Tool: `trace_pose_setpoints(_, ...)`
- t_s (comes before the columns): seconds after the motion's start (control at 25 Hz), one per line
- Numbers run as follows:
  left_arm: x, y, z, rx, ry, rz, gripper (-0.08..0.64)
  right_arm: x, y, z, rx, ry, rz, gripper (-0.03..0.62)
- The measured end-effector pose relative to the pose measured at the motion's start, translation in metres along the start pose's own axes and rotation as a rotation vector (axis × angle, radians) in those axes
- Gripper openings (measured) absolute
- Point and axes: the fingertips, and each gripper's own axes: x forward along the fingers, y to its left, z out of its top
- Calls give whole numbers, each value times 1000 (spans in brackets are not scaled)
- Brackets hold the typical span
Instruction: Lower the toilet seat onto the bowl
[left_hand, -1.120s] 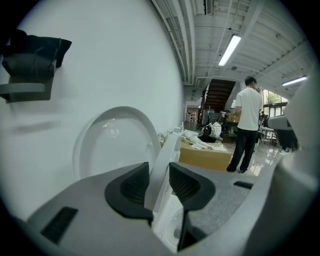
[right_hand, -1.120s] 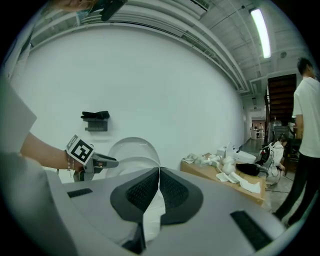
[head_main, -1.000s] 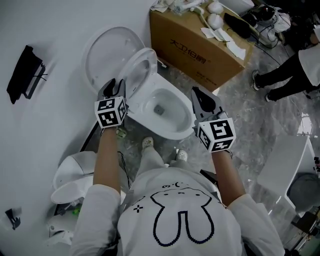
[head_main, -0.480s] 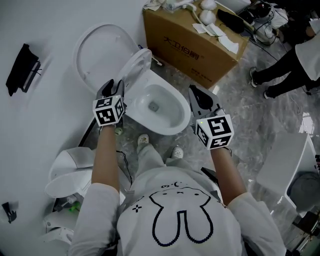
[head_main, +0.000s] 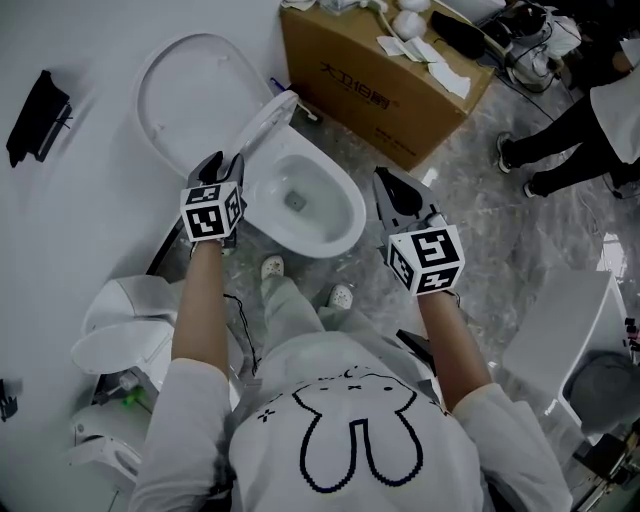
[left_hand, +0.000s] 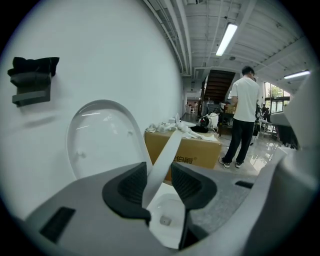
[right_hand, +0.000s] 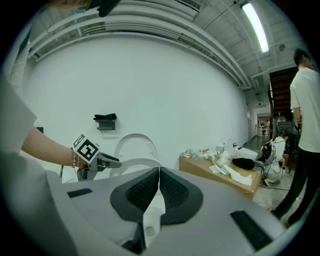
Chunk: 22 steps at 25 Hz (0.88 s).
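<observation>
Seat is not down. It is a glossy white plastic ring, tilted partway between the upright lid and the bowl, with its hinge end at the wall side. The lid is a smooth white oval leaning on the plain white wall. The bowl is glazed white, egg-shaped, with its outlet showing at the bottom.

Left gripper: the jaws have just been opening and now stand apart. The seat's edge is between the ribbed black pads with a clear gap on one side, so we read it as released.

Right gripper: the black pads are pressed together with nothing in them. It hovers right of the bowl, apart from it.

Both gripper bodies are matte grey, and each carries a cube of black-and-white square markers.

Box behind the bowl is brown cardboard. It has dark Chinese characters on its side that we can't read with certainty, and white scraps piled on top.

Bracket is black and angular, mounted on the wall.

Floor is polished grey marbled tile.
</observation>
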Motion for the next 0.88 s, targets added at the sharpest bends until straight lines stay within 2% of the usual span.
trace_pose_setpoints(0.52,-8,-49,-30,41,70,-8,160,-32,-26,-37,77,14,7,29)
trace_pose_setpoints(0.76,-10,-64,-39,-49,63,-57,172,-37,-24,-50,113,19,7,29)
trace_pose_setpoints(0.88,-11,-68,-42,-68,57,-80,173,-37,-23,-56,135,25,0,29)
